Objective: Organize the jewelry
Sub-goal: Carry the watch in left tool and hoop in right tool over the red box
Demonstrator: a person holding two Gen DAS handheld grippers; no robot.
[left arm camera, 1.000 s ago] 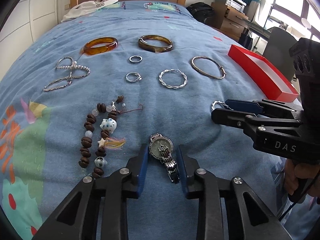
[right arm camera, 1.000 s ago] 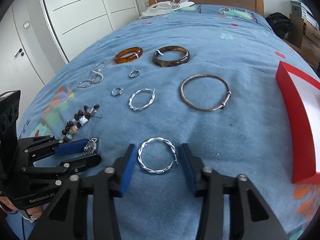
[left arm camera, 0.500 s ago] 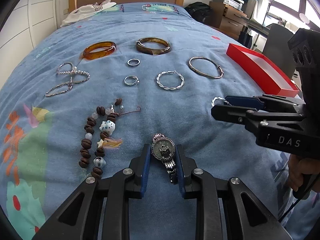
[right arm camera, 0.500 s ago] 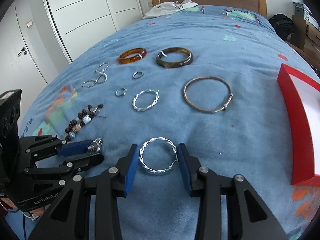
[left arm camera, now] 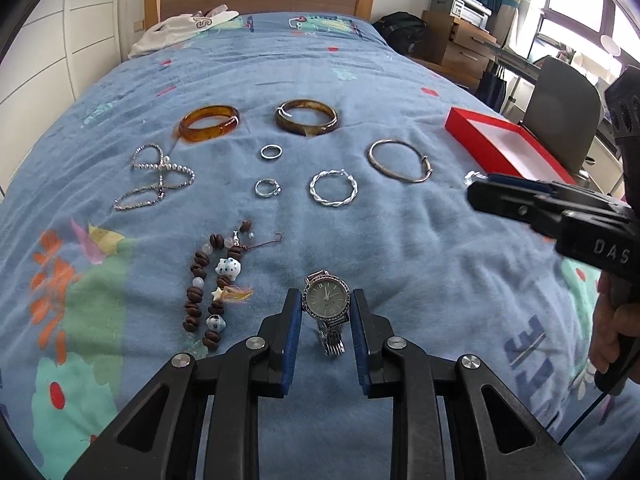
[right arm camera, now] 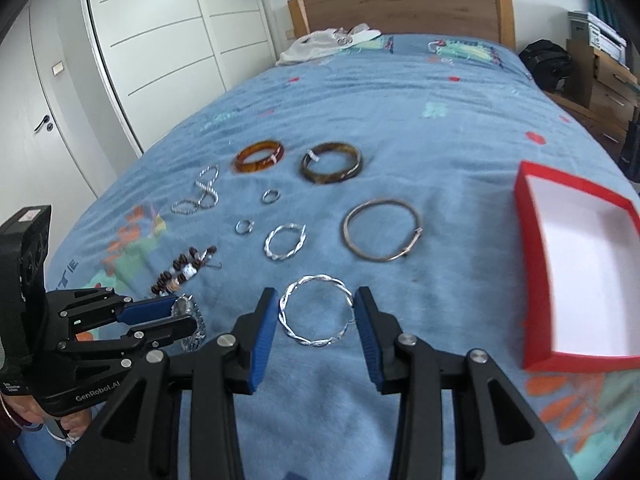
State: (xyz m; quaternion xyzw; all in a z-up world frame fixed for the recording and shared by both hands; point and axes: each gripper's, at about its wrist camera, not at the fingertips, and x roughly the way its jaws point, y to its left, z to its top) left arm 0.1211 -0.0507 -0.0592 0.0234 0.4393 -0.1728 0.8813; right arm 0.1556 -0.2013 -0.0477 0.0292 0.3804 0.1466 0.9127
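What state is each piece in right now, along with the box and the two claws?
left gripper: shut on the watch.
watch: clamped by its face, strap hanging down.
right gripper: shut on a twisted silver hoop.
twisted silver hoop: held between the pads.
second twisted hoop: lying flat on the bed.
red box: open, empty.
silver bangle: flat, clasp closed.

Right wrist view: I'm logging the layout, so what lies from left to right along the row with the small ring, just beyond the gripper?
small ring → twisted silver hoop → plain silver bangle → red box
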